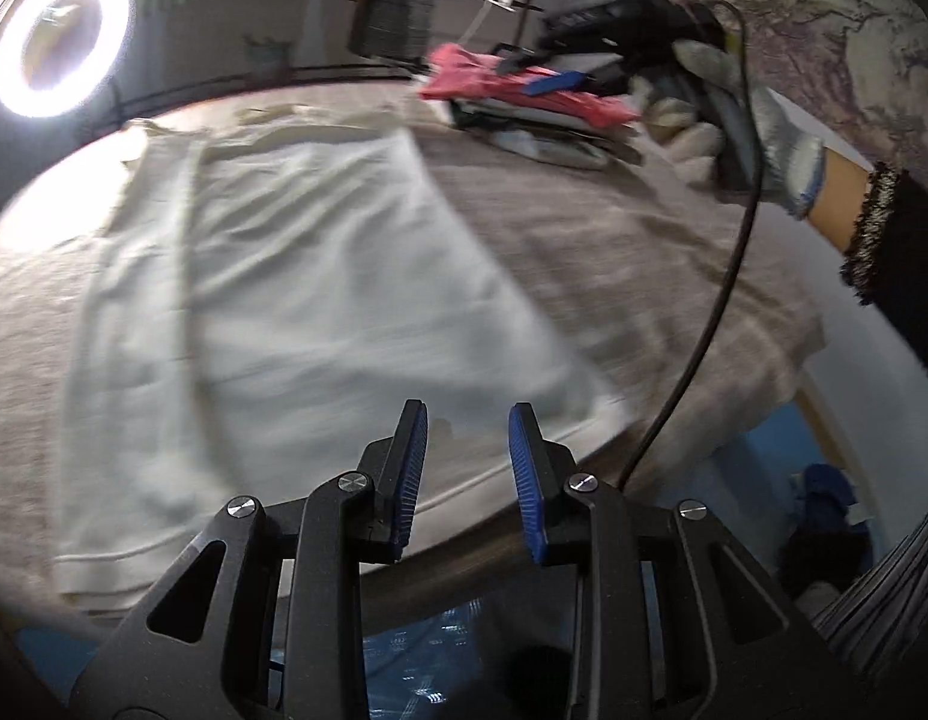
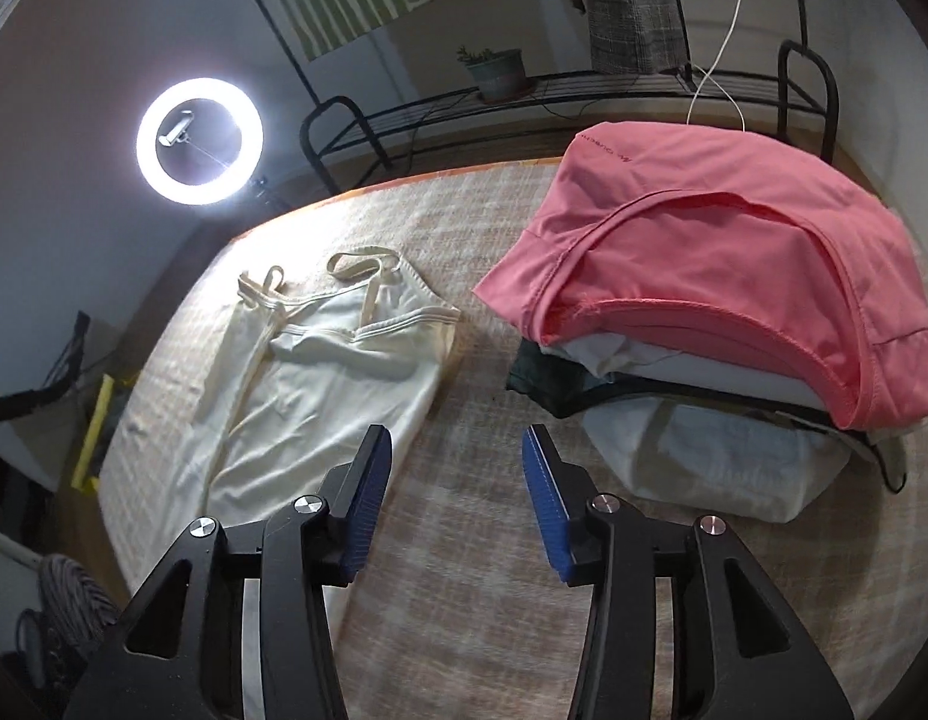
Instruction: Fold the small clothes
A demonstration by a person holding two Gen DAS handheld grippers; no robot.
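Observation:
A cream strappy top (image 1: 296, 276) lies flat on the beige table cloth (image 1: 584, 252); it also shows in the right wrist view (image 2: 326, 372), straps at the far end. My left gripper (image 1: 467, 420) is open and empty, just above the top's near hem. My right gripper (image 2: 452, 450) is open and empty over bare cloth between the top and a pile of folded clothes (image 2: 704, 420) with a pink garment (image 2: 704, 252) on top. In the left wrist view the right gripper (image 1: 542, 75) hovers by that pile (image 1: 524, 102), held by a gloved hand (image 1: 746, 120).
A lit ring light (image 2: 198, 141) stands beyond the table's far left. A black metal rack (image 2: 524, 96) with a potted plant (image 2: 494, 72) runs behind the table. A black cable (image 1: 704, 324) hangs across the table's right side. The table edge (image 1: 464, 546) is near the left gripper.

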